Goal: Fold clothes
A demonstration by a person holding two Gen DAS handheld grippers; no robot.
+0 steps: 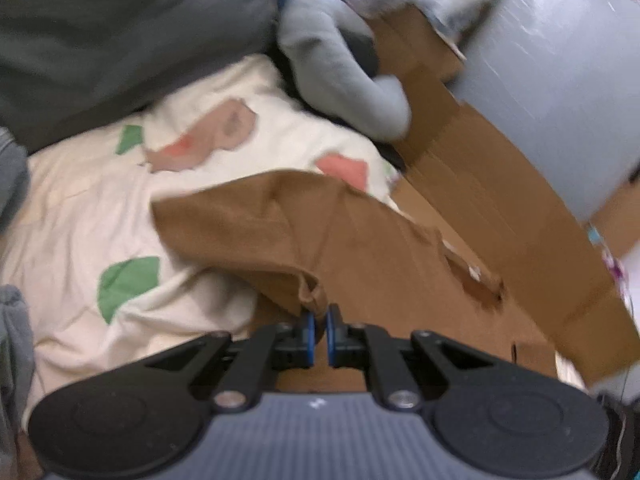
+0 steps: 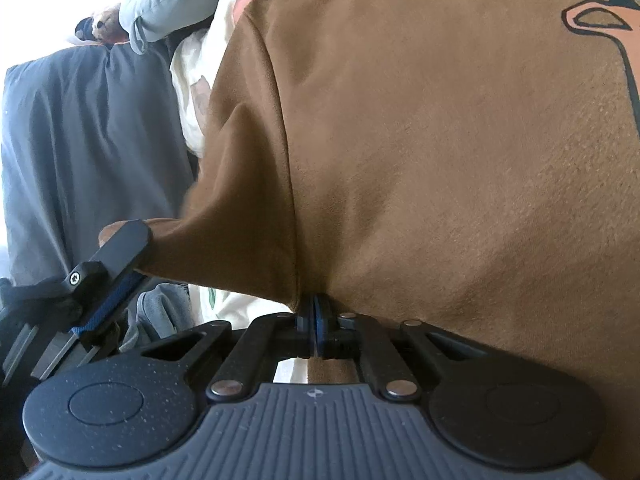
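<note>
Both grippers, left (image 1: pixel 319 320) and right (image 2: pixel 313 312), are pinching the brown shirt (image 2: pixel 440 140) edges, stretching it for folding.

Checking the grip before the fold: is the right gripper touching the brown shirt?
Touching. In the right wrist view the right gripper has its jaws closed on a pinched edge of the brown shirt, with the cloth running straight into them.

Brown garment (image 1: pixel 248 216) lifted, rumpled, draped over bedding.

Matt brown cloth shirt (image 2: pixel 420 140), soft printed cream sheet (image 1: pixel 80 208), rough brown cardboard (image 1: pixel 500 208).
</note>
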